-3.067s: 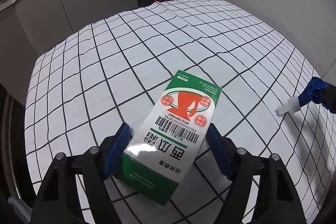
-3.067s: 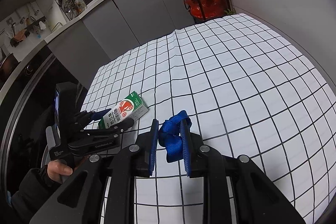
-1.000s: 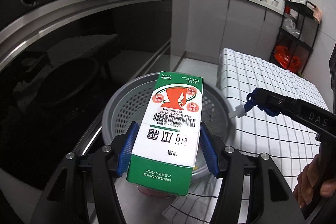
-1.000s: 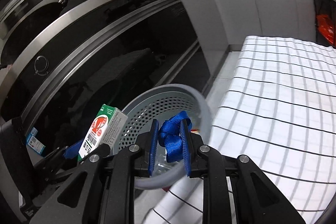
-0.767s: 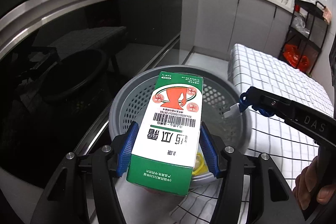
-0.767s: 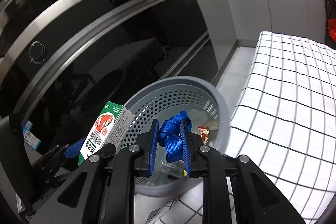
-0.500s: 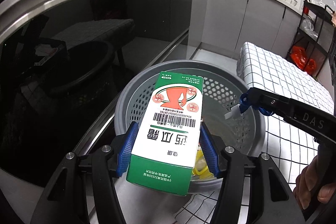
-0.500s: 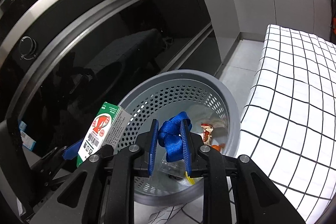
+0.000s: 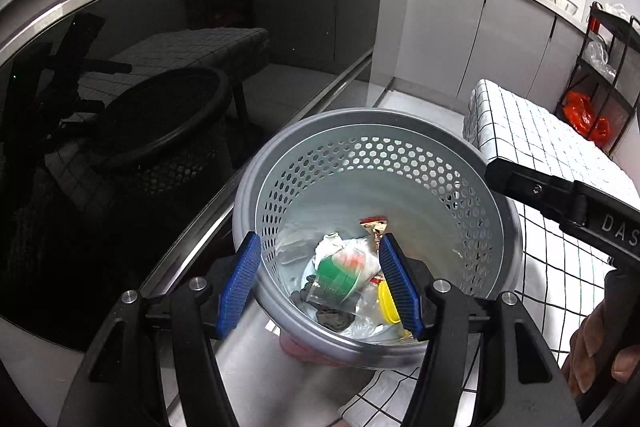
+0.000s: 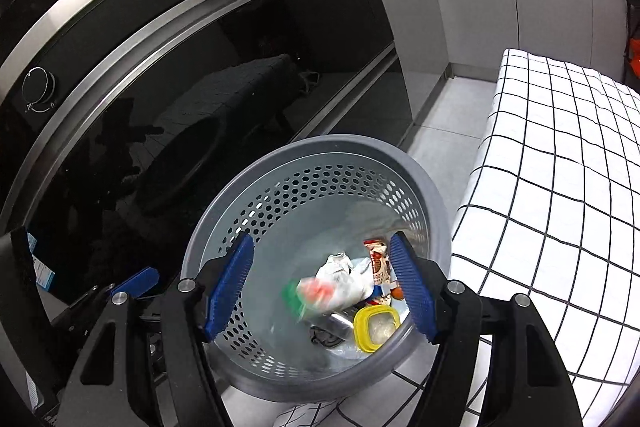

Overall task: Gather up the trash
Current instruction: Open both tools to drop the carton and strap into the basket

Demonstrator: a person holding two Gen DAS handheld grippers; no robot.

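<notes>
A grey perforated waste basket (image 9: 400,131) stands on the floor; it also shows in the right wrist view (image 10: 320,149). The green and white carton (image 9: 340,273) lies blurred inside it among other trash, and shows in the right wrist view (image 10: 310,297) too. My left gripper (image 9: 318,287) is open and empty above the basket's near rim. My right gripper (image 10: 320,287) is open and empty above the basket. The blue item it held is not to be made out among the trash.
A yellow lid (image 10: 376,333), white crumpled paper (image 10: 342,279) and a snack wrapper (image 10: 378,263) lie in the basket. A black glass oven front (image 9: 140,107) stands left of it. The checkered table (image 10: 560,187) is on the right. The right gripper's body (image 9: 560,203) reaches over the basket's right rim.
Both grippers have opened. The carton has dropped from my left gripper into the basket. The blue item has left my right gripper.
</notes>
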